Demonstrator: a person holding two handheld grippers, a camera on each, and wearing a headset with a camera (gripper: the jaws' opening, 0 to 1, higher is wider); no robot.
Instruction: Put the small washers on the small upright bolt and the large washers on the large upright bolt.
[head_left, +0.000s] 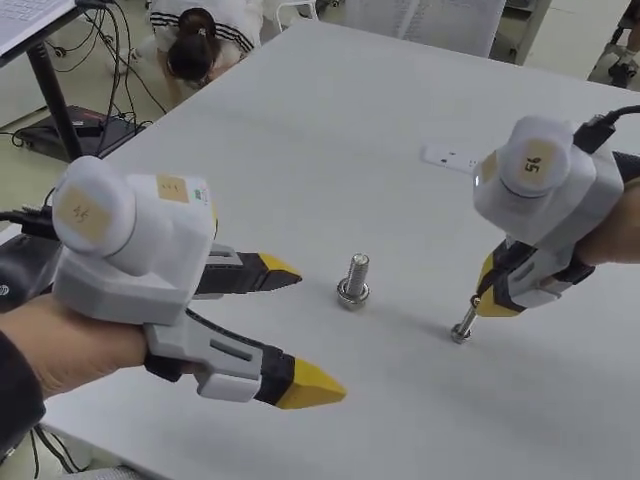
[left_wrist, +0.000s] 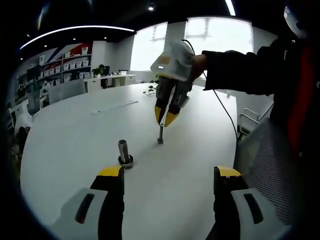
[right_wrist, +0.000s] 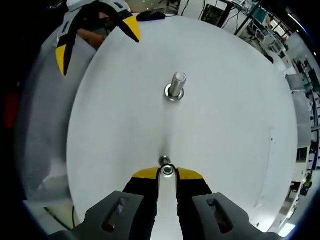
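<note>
The large upright bolt (head_left: 355, 272) (left_wrist: 123, 150) (right_wrist: 177, 82) stands mid-table with a washer (head_left: 351, 294) round its base. To its right the thin small bolt (head_left: 463, 326) (left_wrist: 160, 135) stands on the white table (head_left: 300, 150). My right gripper (head_left: 487, 303) (right_wrist: 167, 173) (left_wrist: 166, 119) points down onto its top, jaws nearly together on a small washer (right_wrist: 167, 170) at the bolt's tip. At the near left my left gripper (head_left: 308, 330) (left_wrist: 169, 172) (right_wrist: 97, 39) hovers wide open and empty, aimed toward the large bolt.
A small white label (head_left: 447, 156) lies on the table beyond the right gripper. The table's left edge (head_left: 130, 150) drops to the floor, where a person (head_left: 200, 45) crouches beside cables and a desk leg (head_left: 50, 90).
</note>
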